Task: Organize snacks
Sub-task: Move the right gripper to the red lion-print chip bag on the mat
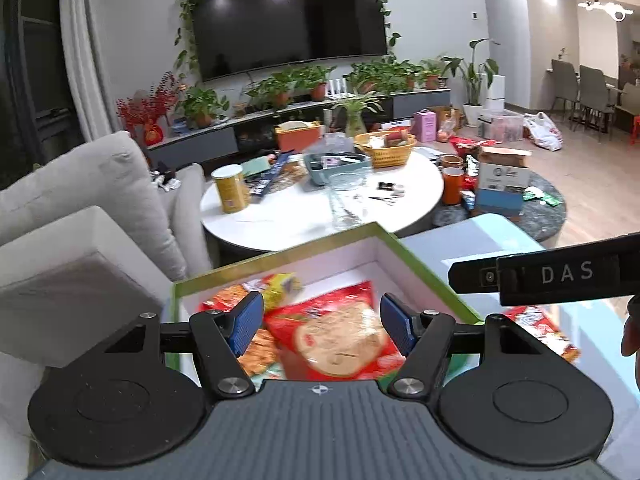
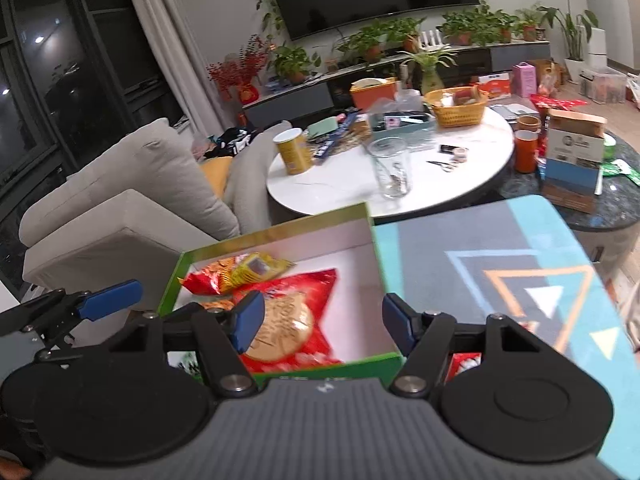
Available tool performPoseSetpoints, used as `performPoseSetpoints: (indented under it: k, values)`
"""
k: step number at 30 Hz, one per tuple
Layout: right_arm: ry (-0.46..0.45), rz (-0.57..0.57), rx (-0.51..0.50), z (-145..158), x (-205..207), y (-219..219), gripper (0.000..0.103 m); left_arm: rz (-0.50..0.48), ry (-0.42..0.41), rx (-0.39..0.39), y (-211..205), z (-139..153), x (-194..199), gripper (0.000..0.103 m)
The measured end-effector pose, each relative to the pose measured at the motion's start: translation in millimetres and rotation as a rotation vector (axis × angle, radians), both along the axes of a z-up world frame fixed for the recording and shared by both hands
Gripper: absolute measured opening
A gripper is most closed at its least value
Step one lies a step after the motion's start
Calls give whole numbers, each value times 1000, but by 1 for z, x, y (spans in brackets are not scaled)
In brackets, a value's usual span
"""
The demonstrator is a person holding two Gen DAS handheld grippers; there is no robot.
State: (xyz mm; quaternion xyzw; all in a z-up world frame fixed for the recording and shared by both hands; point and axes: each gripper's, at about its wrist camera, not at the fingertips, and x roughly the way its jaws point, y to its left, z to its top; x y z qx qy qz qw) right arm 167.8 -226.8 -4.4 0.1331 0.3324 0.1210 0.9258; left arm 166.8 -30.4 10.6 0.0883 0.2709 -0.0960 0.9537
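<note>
A green-rimmed box (image 1: pixel 420 264) with a white inside holds snack packets: a big red bag with a round cracker picture (image 1: pixel 340 340), an orange-yellow packet (image 1: pixel 276 284) behind it, and an orange one at the left. My left gripper (image 1: pixel 322 322) is open and empty above the red bag. In the right wrist view the same box (image 2: pixel 280 228), red bag (image 2: pixel 296 308) and yellow packet (image 2: pixel 248 270) show. My right gripper (image 2: pixel 324 322) is open and empty over the box's near right corner. Another red packet (image 1: pixel 540 328) lies on the mat right of the box.
The box sits on a blue patterned mat (image 2: pixel 500 272). A beige sofa (image 2: pixel 120 208) is to the left. Beyond stands a round white table (image 2: pixel 400 176) with a yellow can (image 2: pixel 294 152), a glass (image 2: pixel 392 168) and baskets. Cartons (image 2: pixel 572 160) stand at its right.
</note>
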Motion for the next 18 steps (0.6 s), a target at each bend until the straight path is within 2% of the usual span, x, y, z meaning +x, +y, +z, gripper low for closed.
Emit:
performPoseSetpoints:
  k: [5, 12, 18]
  values:
    - [15, -44, 2, -7, -12, -28, 65, -35, 48, -31, -24, -11, -6, 62]
    - [53, -114, 17, -23, -16, -64, 65, -77, 96, -31, -57, -25, -8, 62]
    - [97, -136, 30, -43, -16, -81, 65, -92, 160, -89, -71, -39, -7, 62]
